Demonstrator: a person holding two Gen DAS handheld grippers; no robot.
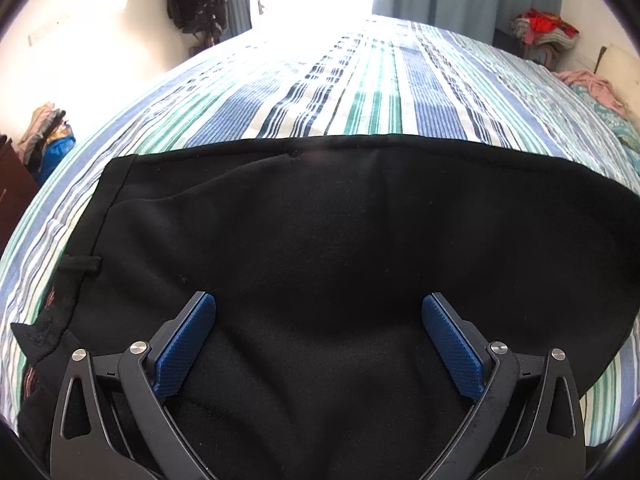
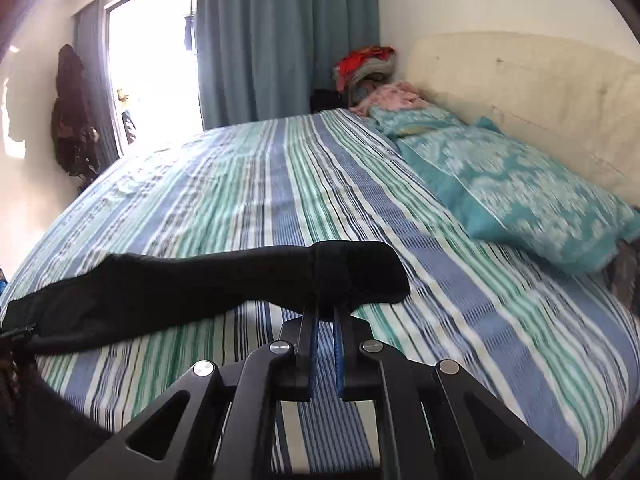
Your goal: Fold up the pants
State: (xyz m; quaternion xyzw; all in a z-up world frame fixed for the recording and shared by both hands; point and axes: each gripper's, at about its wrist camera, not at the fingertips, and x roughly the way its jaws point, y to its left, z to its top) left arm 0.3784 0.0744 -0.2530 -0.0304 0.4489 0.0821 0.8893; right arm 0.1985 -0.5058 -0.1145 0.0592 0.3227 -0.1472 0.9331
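The right tool [image 2: 324, 304] pinches the black pants' [image 1: 340, 240] lifted end above the bed [image 2: 280, 184]; the left tool [image 1: 319, 320] gapes wide over their flat part.

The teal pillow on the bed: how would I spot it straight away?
Start at the cream headboard, then drop to the striped bedsheet below it. The teal pillow lies there, the only patterned cushion with white floral print rather than stripes.
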